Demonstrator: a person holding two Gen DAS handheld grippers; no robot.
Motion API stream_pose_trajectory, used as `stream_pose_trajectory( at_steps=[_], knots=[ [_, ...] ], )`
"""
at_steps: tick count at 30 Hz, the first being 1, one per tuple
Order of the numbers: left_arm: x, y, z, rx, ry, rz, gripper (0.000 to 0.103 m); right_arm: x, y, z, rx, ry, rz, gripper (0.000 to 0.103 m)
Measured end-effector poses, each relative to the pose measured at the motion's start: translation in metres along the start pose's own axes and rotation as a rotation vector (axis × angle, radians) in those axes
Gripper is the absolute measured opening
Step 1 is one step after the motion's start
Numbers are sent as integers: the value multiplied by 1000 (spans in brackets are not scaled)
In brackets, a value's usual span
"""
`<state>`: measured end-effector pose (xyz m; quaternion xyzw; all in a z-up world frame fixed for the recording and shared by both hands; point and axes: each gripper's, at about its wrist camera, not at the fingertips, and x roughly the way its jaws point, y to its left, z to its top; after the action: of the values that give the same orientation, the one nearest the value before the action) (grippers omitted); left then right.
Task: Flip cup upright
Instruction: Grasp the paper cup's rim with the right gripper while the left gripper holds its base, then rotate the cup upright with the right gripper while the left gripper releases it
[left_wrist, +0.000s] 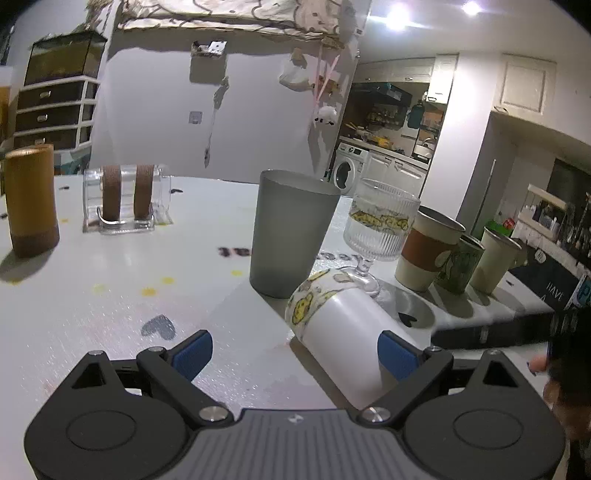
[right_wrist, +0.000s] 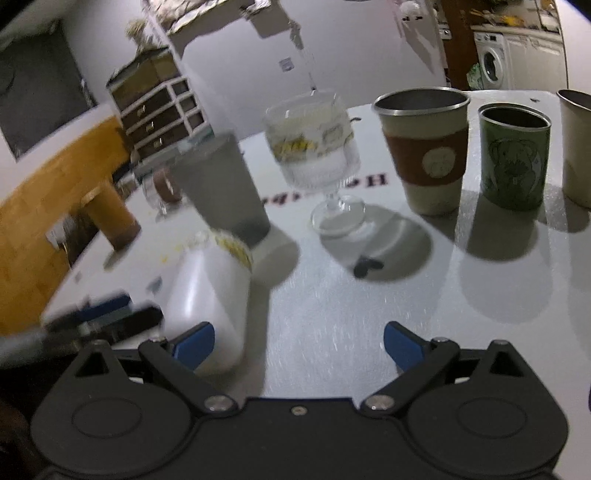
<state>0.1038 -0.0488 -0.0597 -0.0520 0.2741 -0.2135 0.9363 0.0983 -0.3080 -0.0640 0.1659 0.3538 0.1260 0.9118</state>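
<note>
crowding white cup (left_wrist: 343, 343): grey tumbler (left_wrist: 291, 236), goblet (left_wrist: 380, 229)

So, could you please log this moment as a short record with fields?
target: white cup with bear band, lying on its side on the table
left claw: open, jaws either side of the cup
right claw: open, holding nothing
upright nearby: grey tumbler, stemmed glass, sleeved cup, green cup

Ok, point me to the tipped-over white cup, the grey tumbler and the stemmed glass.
White cup (left_wrist: 347, 347): left wrist view, on its plain white side; it lies on its side.
Grey tumbler (left_wrist: 290, 232): left wrist view, middle of its wall.
Stemmed glass (right_wrist: 314, 147): right wrist view, on the ribbed bowl.
</note>
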Motion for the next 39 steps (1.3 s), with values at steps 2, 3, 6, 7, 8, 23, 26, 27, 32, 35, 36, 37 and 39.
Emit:
stream_pose_trajectory(
  at_steps=[2,3,6,7,8,23,26,27,32,35,36,37,39],
  knots=[
    [0,0,-2,-10,3,-1,96,0,4,14,-11,-1,57,99],
    [0,0,-2,-13,4,-4,96,2,9,24,-17,9,83,99],
    [1,-1,-3,-14,6,-10,96,19,24,51,-35,70,135,95],
    [1,-1,-3,-14,8,-11,96,27,30,59,-46,94,137,94],
    [2,-2,-3,-14,10,-14,96,34,36,65,-60,119,134,93],
    [4,-11,-8,-28,17,-61,96,77,55,65,-159,230,67,66],
    [3,-16,-9,-24,13,-71,96,57,54,62,-175,173,74,66],
    [2,-18,-10,-22,10,-78,96,49,54,59,-183,150,76,66],
    [1,-31,-16,10,-9,-141,89,15,55,45,-243,56,87,66],
    [0,-39,-20,28,-14,-170,81,-2,58,34,-287,-1,72,66],
    [0,-42,-22,39,-14,-176,79,-6,60,30,-301,-15,70,66],
    [-1,-46,-24,52,-14,-182,75,-11,61,26,-320,-31,65,66],
    [-1,-53,-27,81,-10,-190,70,-17,63,20,-344,-52,59,66]
  ],
)
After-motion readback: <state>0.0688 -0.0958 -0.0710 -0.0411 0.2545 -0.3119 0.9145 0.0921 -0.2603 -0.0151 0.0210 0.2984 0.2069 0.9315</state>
